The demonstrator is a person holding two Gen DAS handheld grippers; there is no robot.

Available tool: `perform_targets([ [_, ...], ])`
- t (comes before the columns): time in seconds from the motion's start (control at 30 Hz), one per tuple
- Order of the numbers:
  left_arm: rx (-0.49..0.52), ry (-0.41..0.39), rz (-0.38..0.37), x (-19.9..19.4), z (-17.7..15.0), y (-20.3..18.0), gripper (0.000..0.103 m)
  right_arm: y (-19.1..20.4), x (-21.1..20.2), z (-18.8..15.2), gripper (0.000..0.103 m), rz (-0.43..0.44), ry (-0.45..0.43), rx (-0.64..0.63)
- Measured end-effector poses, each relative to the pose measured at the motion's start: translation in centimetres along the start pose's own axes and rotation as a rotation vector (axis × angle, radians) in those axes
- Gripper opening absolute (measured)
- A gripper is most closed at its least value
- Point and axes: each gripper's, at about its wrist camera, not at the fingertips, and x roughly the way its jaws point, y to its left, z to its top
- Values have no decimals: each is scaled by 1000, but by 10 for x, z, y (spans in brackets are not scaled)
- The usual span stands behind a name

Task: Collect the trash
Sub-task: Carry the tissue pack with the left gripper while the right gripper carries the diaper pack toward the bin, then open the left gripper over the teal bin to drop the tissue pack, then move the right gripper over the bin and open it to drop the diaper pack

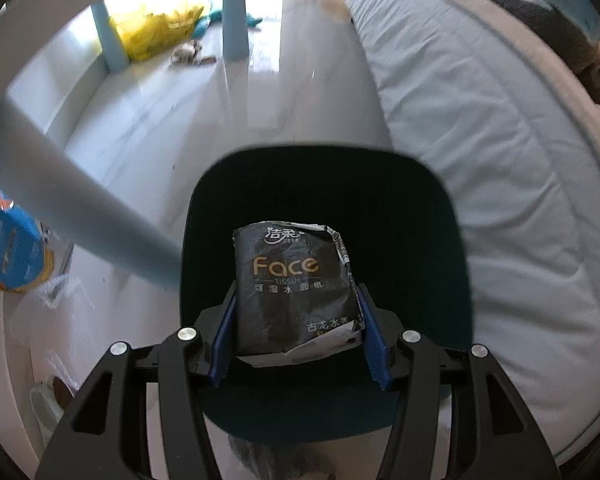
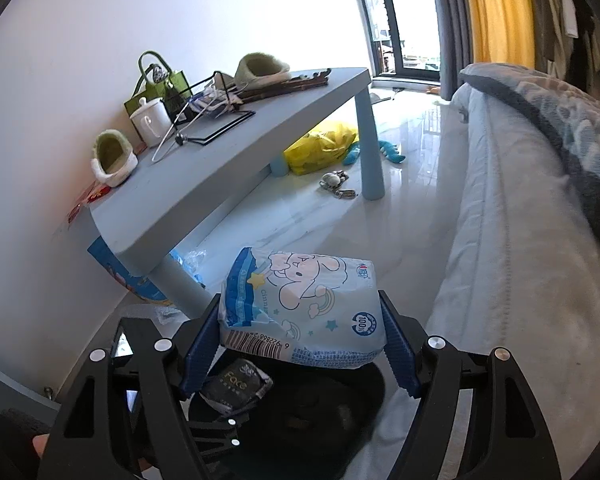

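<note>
Trash first, left side: black pack (image 1: 296,292), a crumpled "Face" tissue wrapper. I judge it light, soft, crinkly film, a bit slick and not fragile. Best hold is across the flat body at the lower half, not the torn top flap. Left tongs (image 1: 298,344) have it there now, pads (image 1: 223,340) pressed on both side edges, gap narrow, pack sitting upright. It hangs right over the dark bin (image 1: 400,208), which is on the floor (image 1: 180,128) beside the bed (image 1: 500,160).

Right side: blue pack (image 2: 304,312), a soft tissue pack with a cartoon print. It looks puffier but still light and squashy, so I'd grip across the middle where it has bulk. Right tongs (image 2: 302,344) are clamped on its two ends, opened about medium, pack lying crosswise. It is above the bin too, higher than the black pack, near the counter (image 2: 228,160) leg.
</note>
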Motion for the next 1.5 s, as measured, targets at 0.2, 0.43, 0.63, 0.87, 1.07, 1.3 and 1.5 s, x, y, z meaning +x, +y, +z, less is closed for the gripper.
perform_targets([
  [0.2, 4, 49, -19, 12, -12, 8, 59, 7, 25, -4, 74, 3, 63, 0],
  [0.43, 2, 32, -34, 3, -19, 22, 72, 15, 59, -15, 74, -6, 142, -5],
  [0.63, -15, -14, -33, -10, -19, 38, 72, 20, 85, -27, 74, -14, 202, -9],
  [0.87, -26, -61, -4, -30, -20, 56, 60, 27, 119, -45, 74, -28, 289, -25],
  [1.07, -38, -123, -5, -51, -14, 64, 52, 32, 147, -64, 74, -45, 371, -34],
  [1.3, -55, -197, -15, -81, -4, 68, 45, 41, 176, -89, 74, -61, 459, -53],
  [1.5, -61, -264, -14, -111, 7, 61, 41, 44, 194, -105, 74, -80, 520, -72],
])
